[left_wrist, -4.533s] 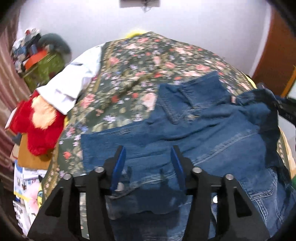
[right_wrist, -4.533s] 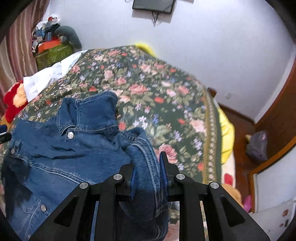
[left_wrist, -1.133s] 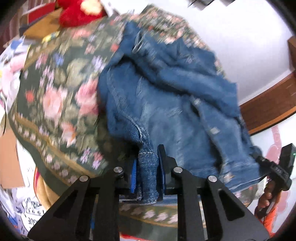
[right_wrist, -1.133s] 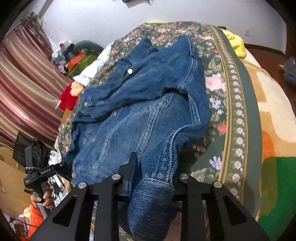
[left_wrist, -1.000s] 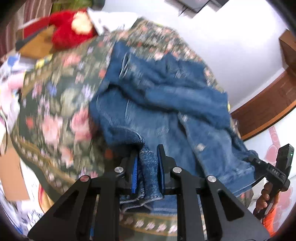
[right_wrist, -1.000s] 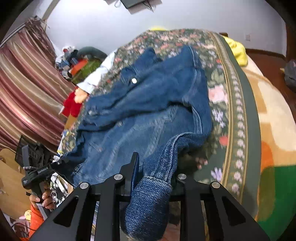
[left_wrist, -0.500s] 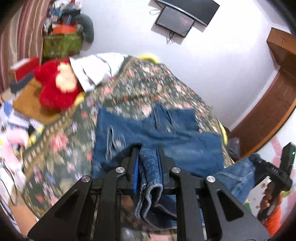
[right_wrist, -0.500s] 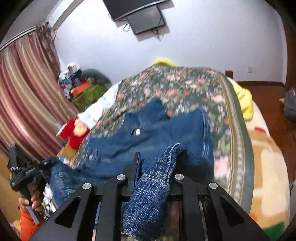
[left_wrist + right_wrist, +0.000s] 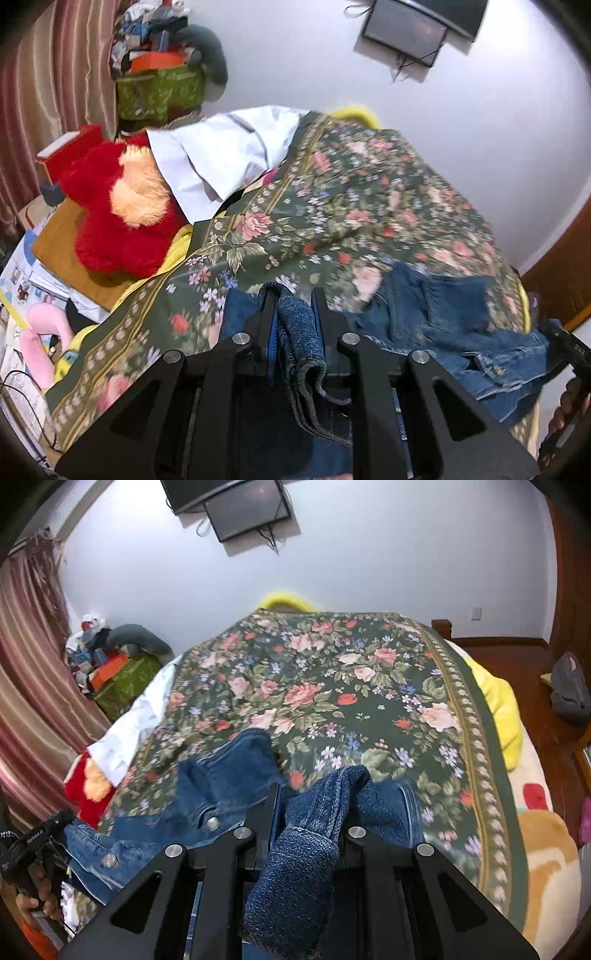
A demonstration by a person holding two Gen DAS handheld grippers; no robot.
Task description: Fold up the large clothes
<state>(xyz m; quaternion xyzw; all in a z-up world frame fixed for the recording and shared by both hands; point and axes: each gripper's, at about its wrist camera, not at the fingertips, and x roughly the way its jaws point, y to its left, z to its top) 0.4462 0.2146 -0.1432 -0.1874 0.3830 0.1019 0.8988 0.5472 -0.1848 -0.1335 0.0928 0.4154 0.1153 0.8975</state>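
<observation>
A: What does each gripper hold, nearest the lens?

B: The left gripper [image 9: 293,325] is clamped tight on a doubled fold of the denim jacket [image 9: 436,317]; the cloth stands between the blue pads and spills back over the frame. The right gripper [image 9: 314,812] is likewise closed on a rolled cuff of the denim jacket [image 9: 221,794], which droops toward the camera.

A: Where does the jacket lie?

B: At the near edge of the bed, on the floral bedspread [image 9: 351,206]. It hangs slack between the two grippers, its collar and a metal button [image 9: 213,823] facing up; the far half of the bedspread [image 9: 351,686] is bare.

A: And beyond?

B: Off the bed's left edge sit a red plush toy [image 9: 110,206] and a white garment [image 9: 221,162]; a yellow blanket [image 9: 498,709] lines the right edge. A wall screen [image 9: 247,509] hangs above the far end.
</observation>
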